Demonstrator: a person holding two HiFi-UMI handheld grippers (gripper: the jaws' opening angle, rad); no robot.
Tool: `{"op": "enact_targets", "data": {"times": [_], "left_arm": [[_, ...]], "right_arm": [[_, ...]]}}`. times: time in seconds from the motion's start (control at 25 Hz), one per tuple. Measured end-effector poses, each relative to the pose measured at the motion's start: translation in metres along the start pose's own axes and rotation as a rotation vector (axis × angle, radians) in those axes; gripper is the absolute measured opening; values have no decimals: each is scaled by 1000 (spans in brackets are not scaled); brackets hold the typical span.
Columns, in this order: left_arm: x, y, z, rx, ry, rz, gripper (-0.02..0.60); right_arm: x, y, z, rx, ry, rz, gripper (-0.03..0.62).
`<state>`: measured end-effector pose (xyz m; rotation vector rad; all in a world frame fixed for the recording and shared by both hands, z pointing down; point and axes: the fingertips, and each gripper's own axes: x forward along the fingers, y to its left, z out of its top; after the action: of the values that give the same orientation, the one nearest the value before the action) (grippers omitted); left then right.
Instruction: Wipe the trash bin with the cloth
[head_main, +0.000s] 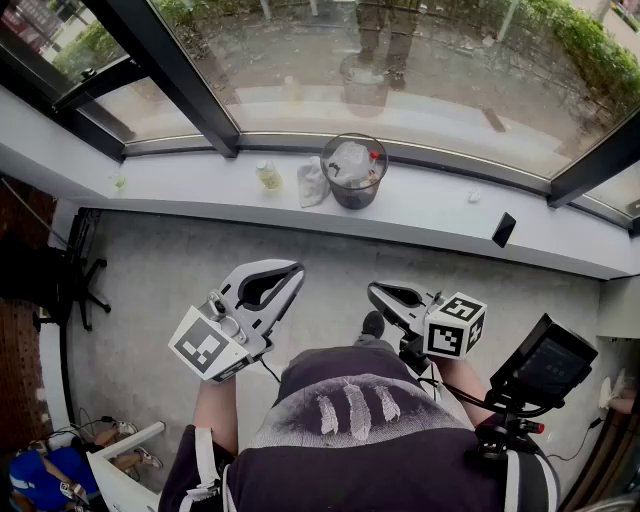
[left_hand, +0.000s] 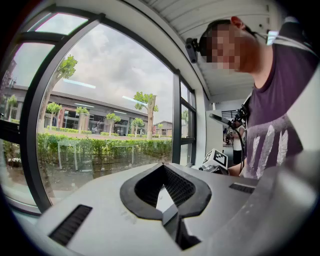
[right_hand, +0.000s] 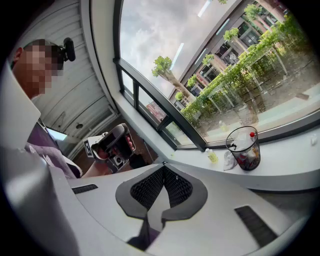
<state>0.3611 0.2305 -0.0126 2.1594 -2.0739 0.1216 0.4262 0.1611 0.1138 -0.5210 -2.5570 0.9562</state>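
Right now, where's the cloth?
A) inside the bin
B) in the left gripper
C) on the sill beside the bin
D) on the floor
C: the cloth lies crumpled on the windowsill, just beside the trash bin and outside it.

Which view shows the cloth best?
The head view: the cloth lies crumpled on the sill, left of the trash bin. The right gripper view shows it small; the left gripper view misses it.

On the long white window ledge (head_main: 180, 188) we see a small yellow-green plastic bottle (head_main: 268, 176) towards the left and a flat black rectangular device (head_main: 504, 229) far right. A black swivel chair (head_main: 75, 280) stands left, on the grey floor (head_main: 170, 290).
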Motion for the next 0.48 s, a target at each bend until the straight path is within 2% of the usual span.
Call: {"op": "enact_targets", "data": {"times": [0.16, 0.32, 0.48], "left_arm": [[21, 8, 0, 37, 28, 5, -2], [46, 21, -11, 41, 81, -18, -2], [69, 51, -19, 32, 73, -24, -2]], "right_arm": [[-2, -18, 23, -74, 7, -8, 0], [-4, -43, 45, -78, -21, -14, 0], [6, -67, 60, -91, -13, -34, 0]]}}
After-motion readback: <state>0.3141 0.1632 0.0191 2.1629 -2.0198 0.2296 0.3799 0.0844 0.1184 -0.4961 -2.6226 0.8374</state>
